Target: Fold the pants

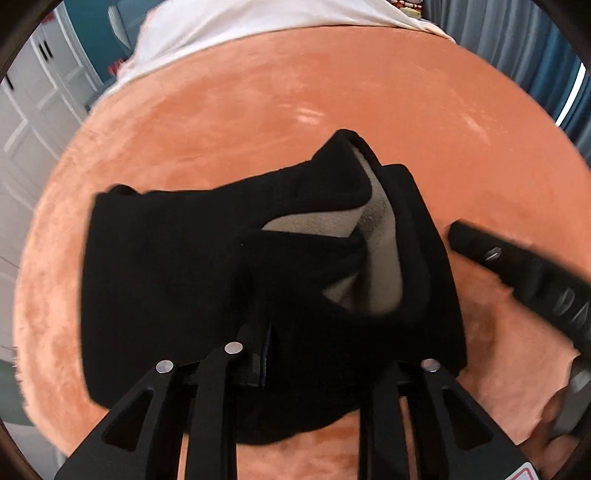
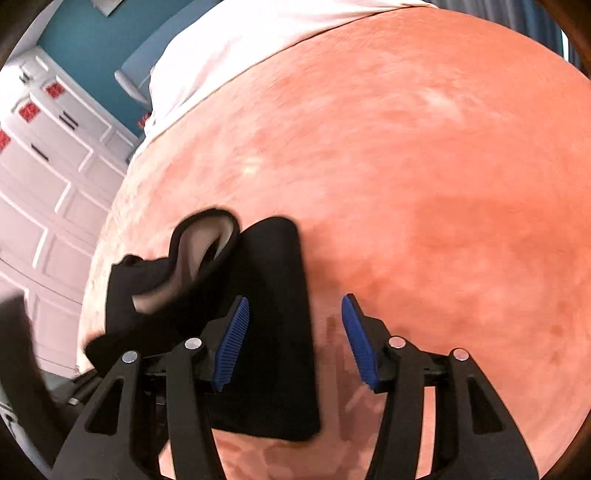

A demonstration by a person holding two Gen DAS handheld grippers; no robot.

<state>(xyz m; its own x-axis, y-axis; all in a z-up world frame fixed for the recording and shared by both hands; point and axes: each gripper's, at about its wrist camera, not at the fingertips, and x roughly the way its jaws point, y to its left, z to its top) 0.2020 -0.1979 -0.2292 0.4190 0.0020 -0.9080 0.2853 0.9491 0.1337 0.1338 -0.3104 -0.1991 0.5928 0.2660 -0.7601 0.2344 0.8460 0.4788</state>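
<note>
Left gripper closed, right gripper spread

The left gripper (image 1: 314,354) had its jaws buried in black cloth; the right gripper (image 2: 293,343) hung with blue-padded jaws wide apart, gripping nothing.

The pants (image 1: 177,266) are matt black knit cloth with a grey fleecy lining (image 1: 380,258) showing at the opening. Beneath the pants, the blanket (image 1: 258,110) is orange plush with a short, soft nap. Beyond the blanket's far edge lies a smooth white cotton sheet (image 1: 240,18). The right gripper (image 2: 294,341) is matt black plastic with ribbed blue rubber pads (image 2: 234,343) and bright metal pins (image 2: 397,342).
</note>
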